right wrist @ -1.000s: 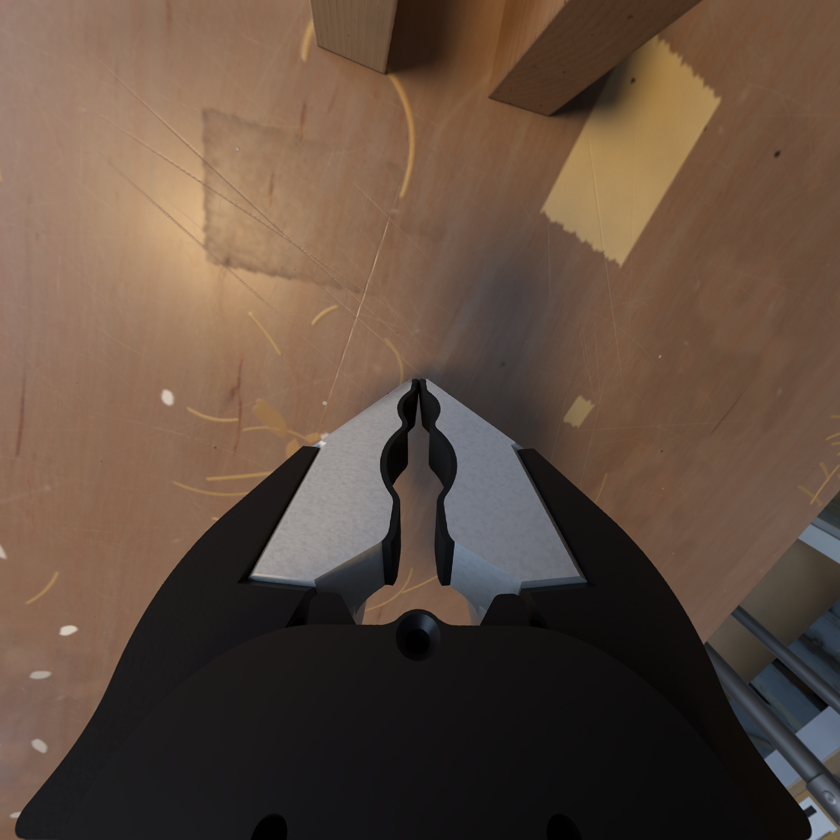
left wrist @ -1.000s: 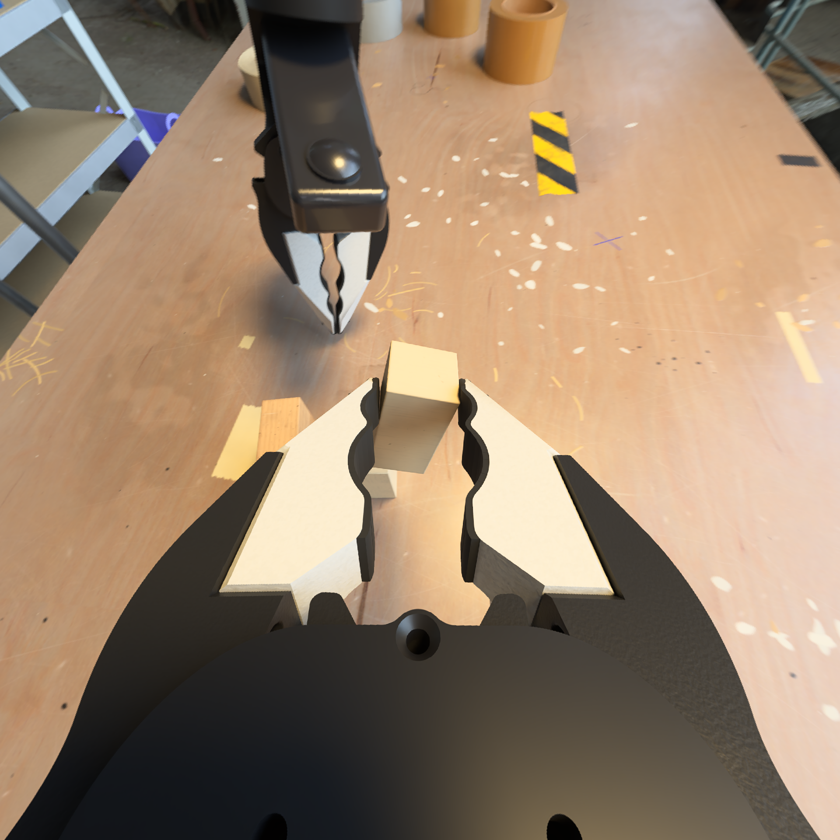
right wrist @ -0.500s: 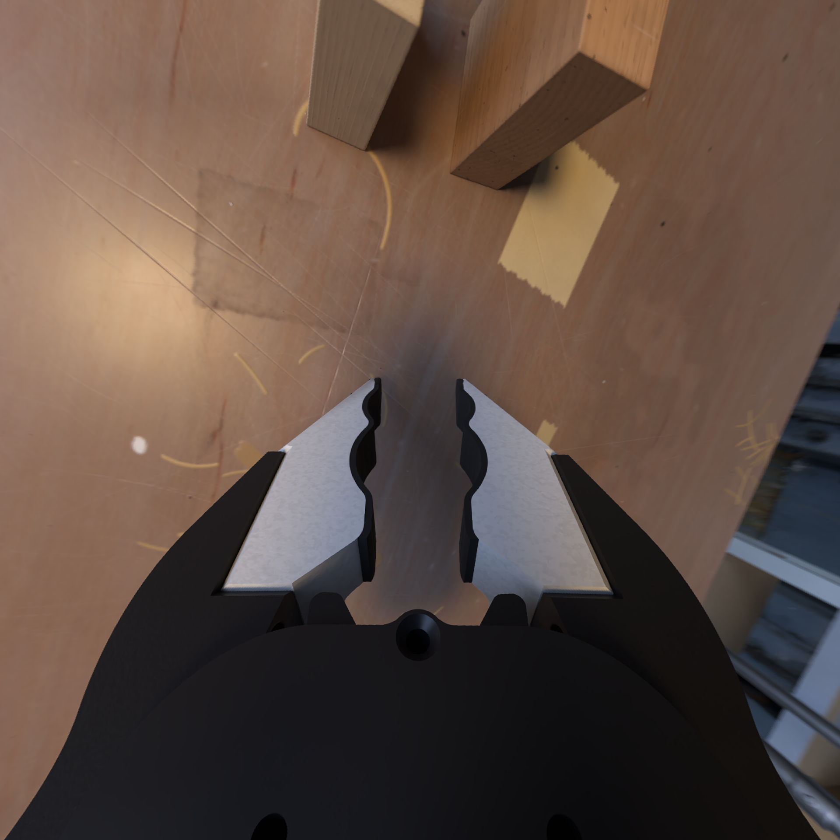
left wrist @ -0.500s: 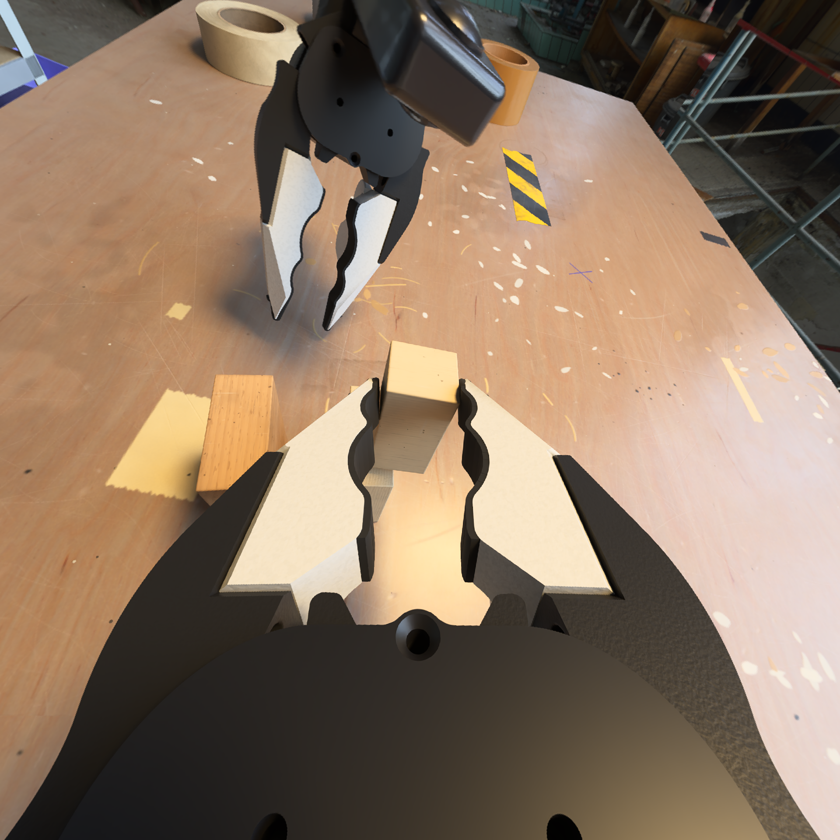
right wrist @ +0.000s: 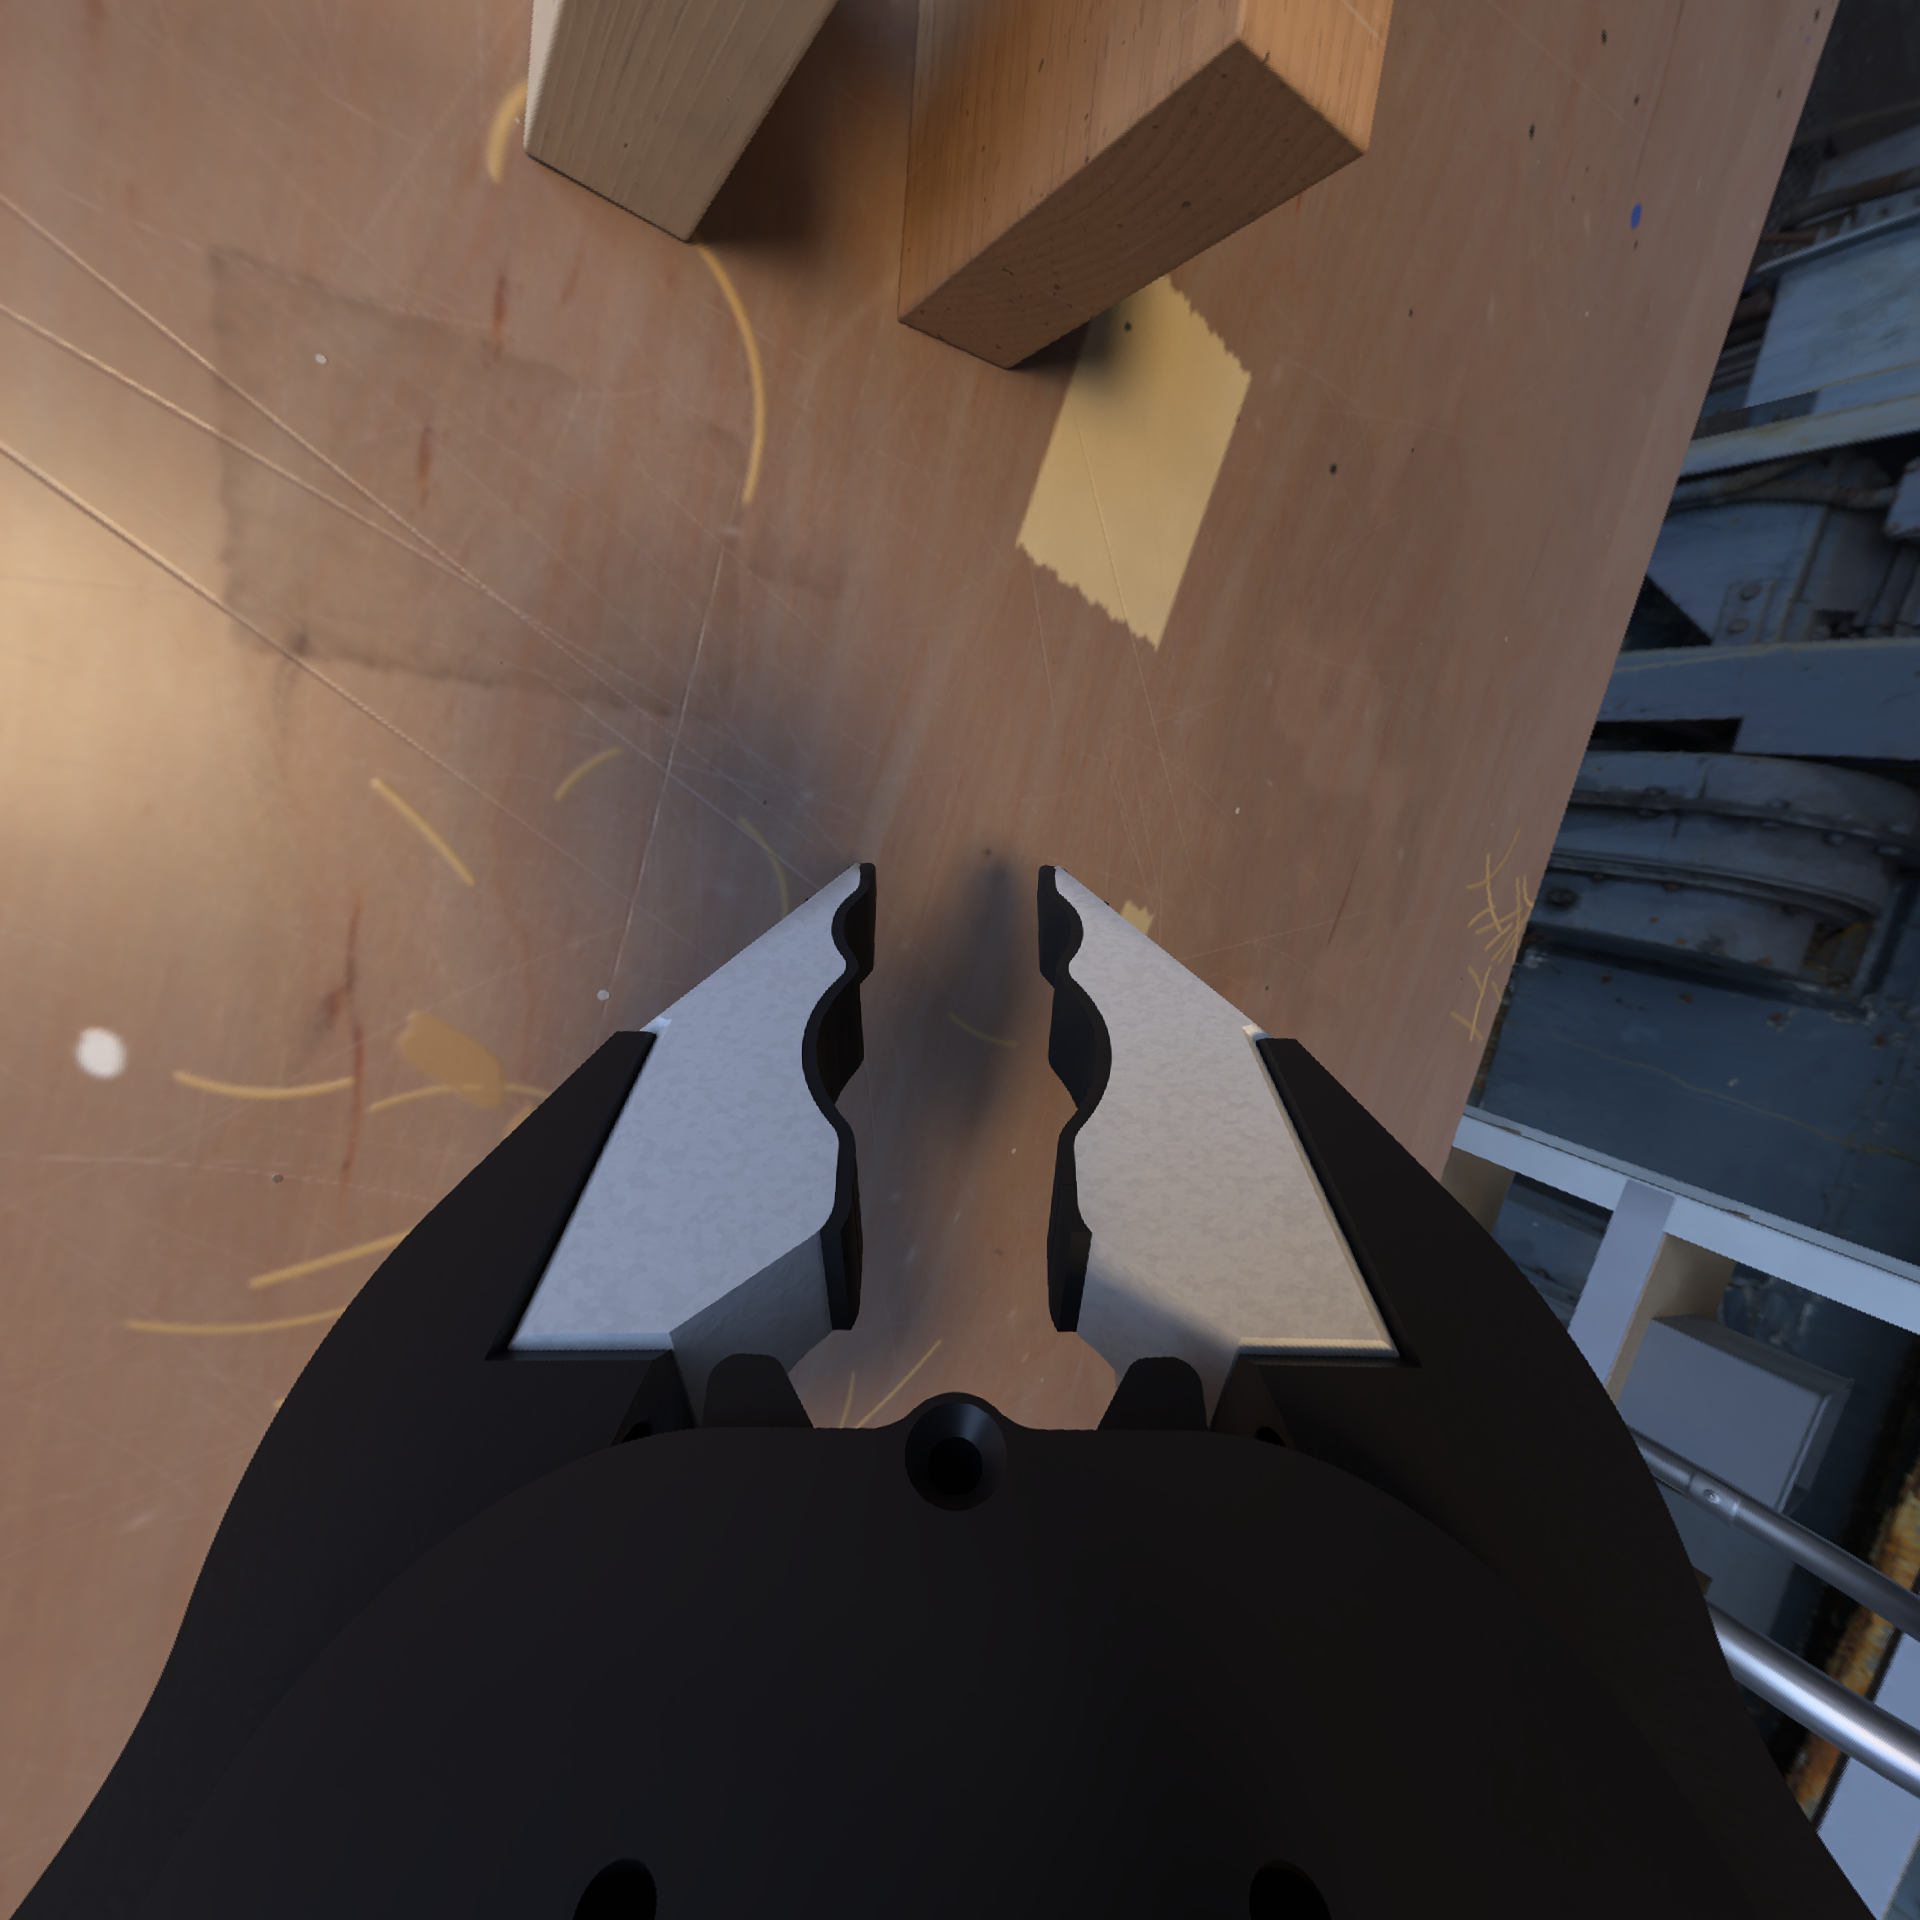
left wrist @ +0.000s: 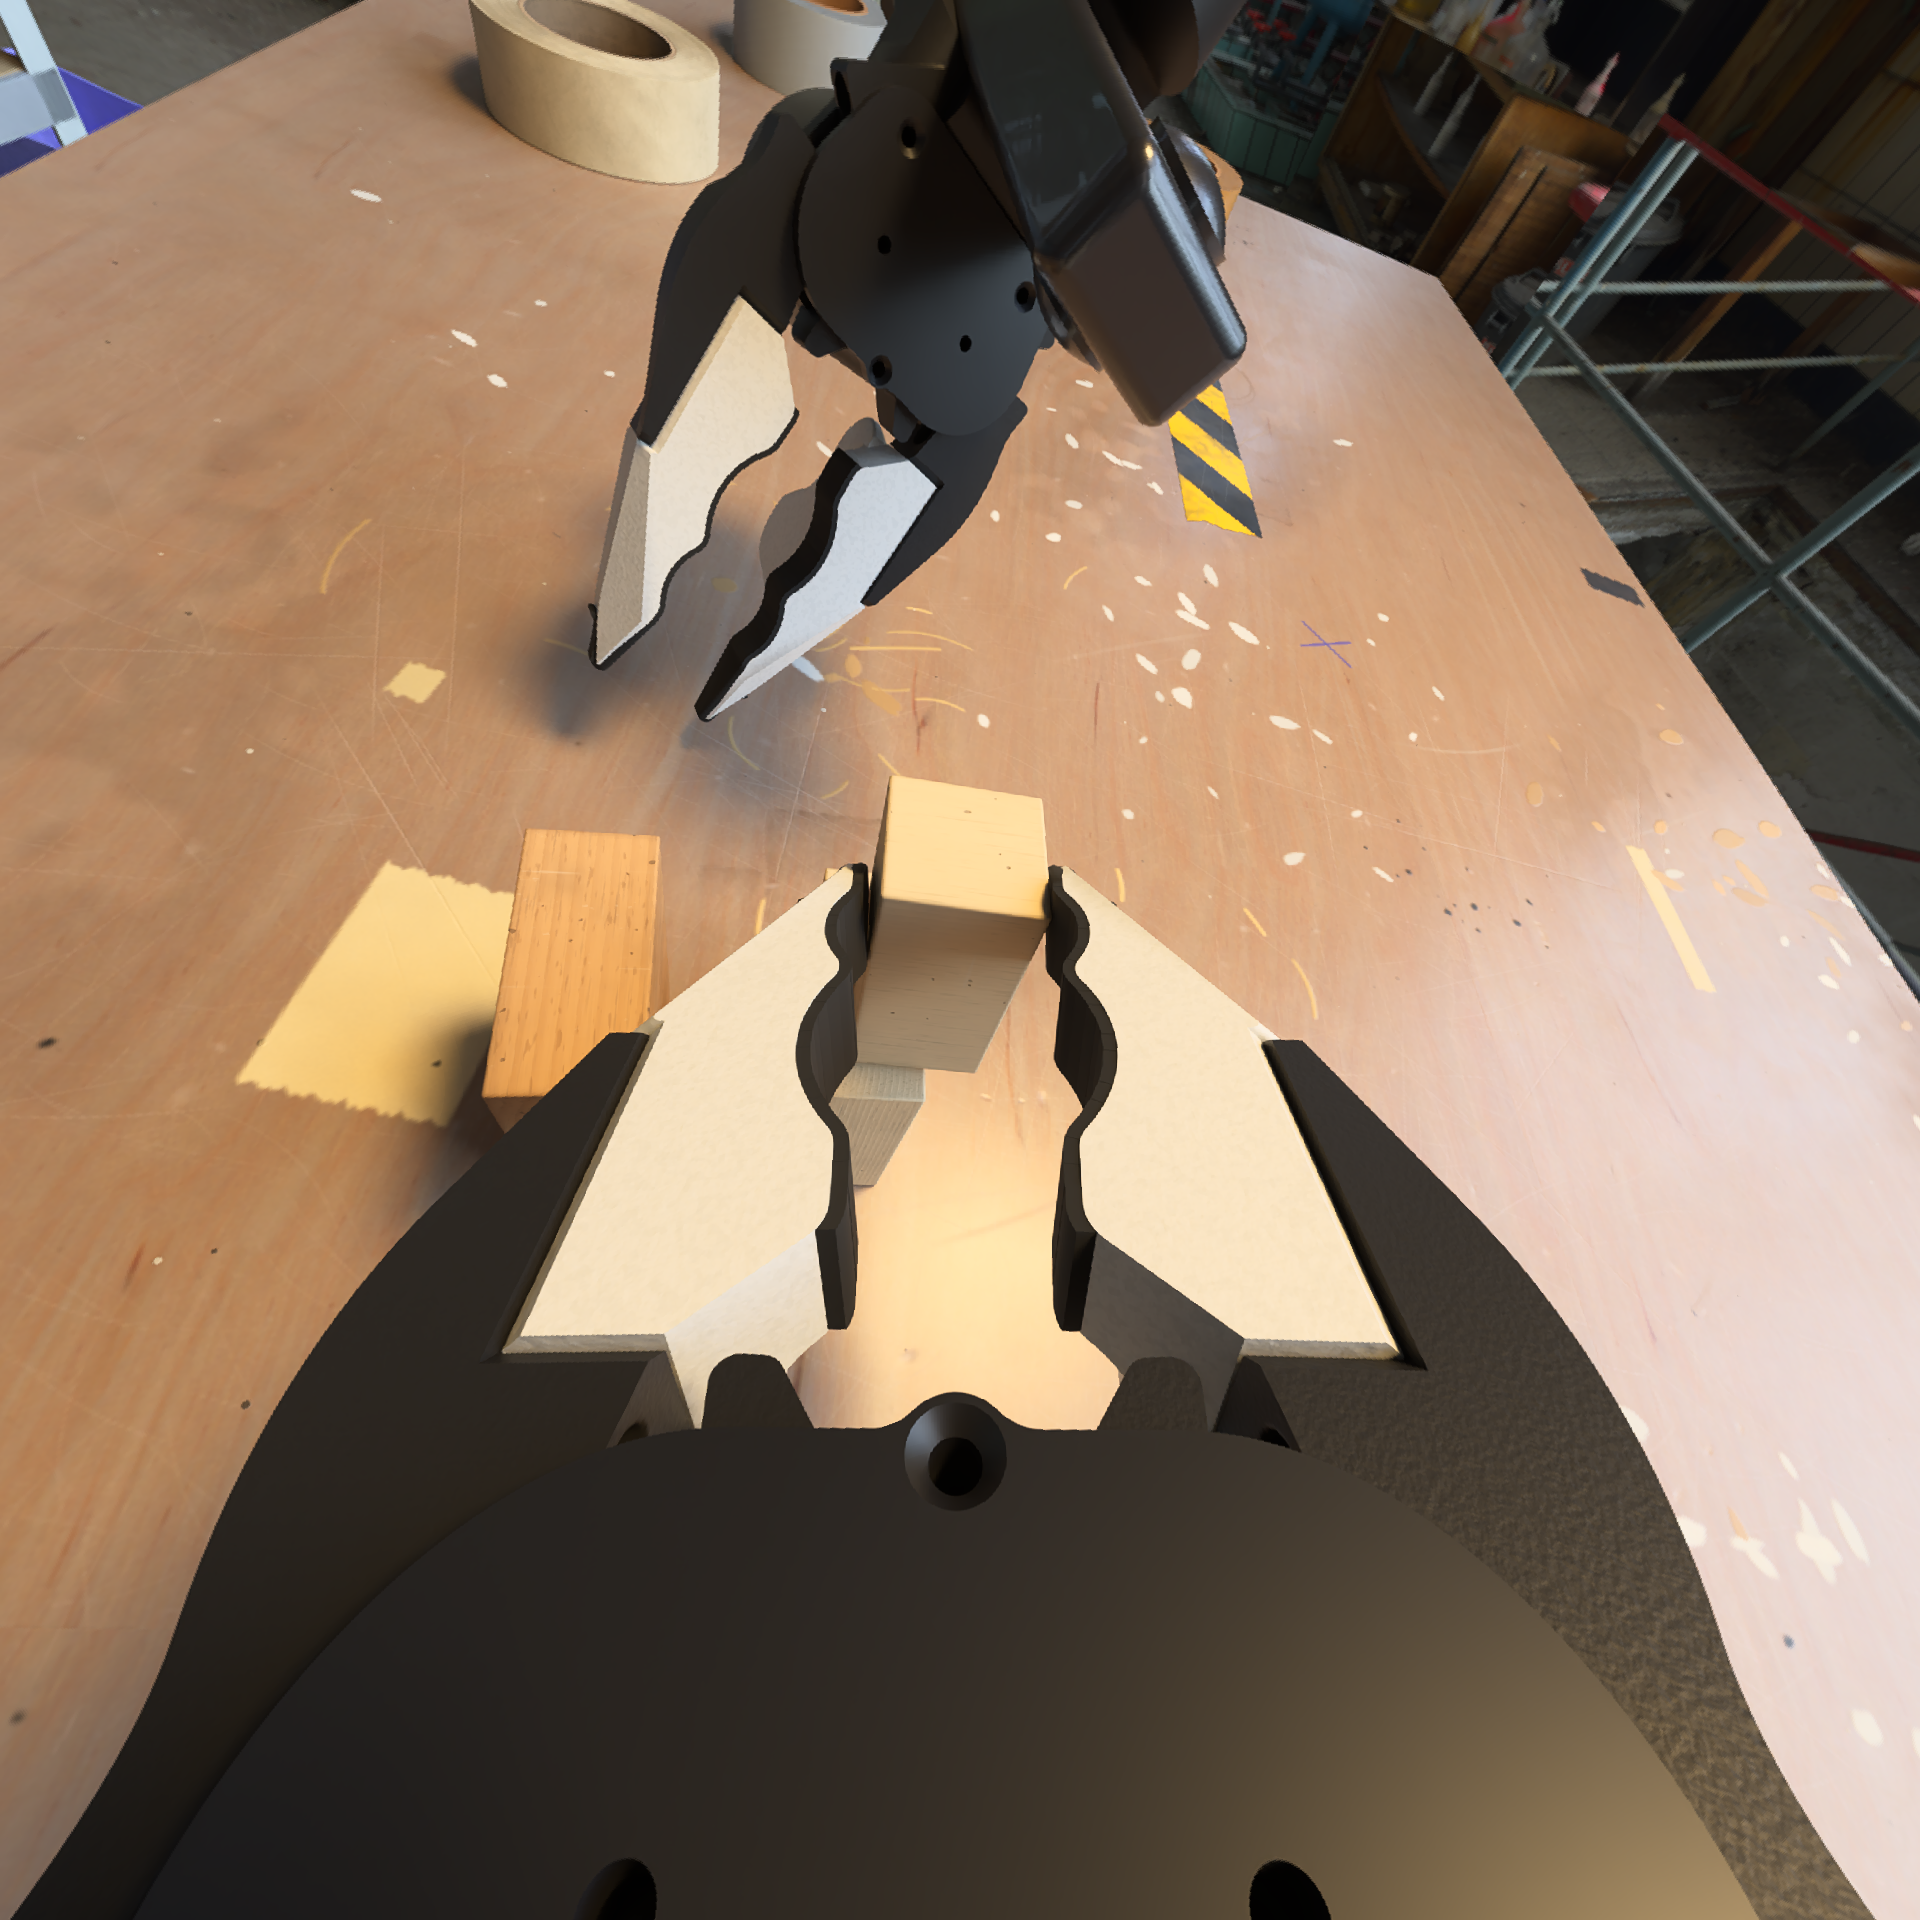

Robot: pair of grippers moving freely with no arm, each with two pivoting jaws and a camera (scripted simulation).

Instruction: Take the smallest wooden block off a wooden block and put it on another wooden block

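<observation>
Bare worktop (left wrist: pixel 1455 1039) lies open right of the pale block (left wrist: pixel 961 883). An orange-brown block (left wrist: pixel 577 956) stands close left. The right tool (left wrist: pixel 707 665) hangs beyond, blocking the far side.

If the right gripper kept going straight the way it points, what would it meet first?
Probably the bare table. The right gripper, jaws open and empty, points at the tabletop short of the pale block and the darker block. Depth is unclear.
</observation>
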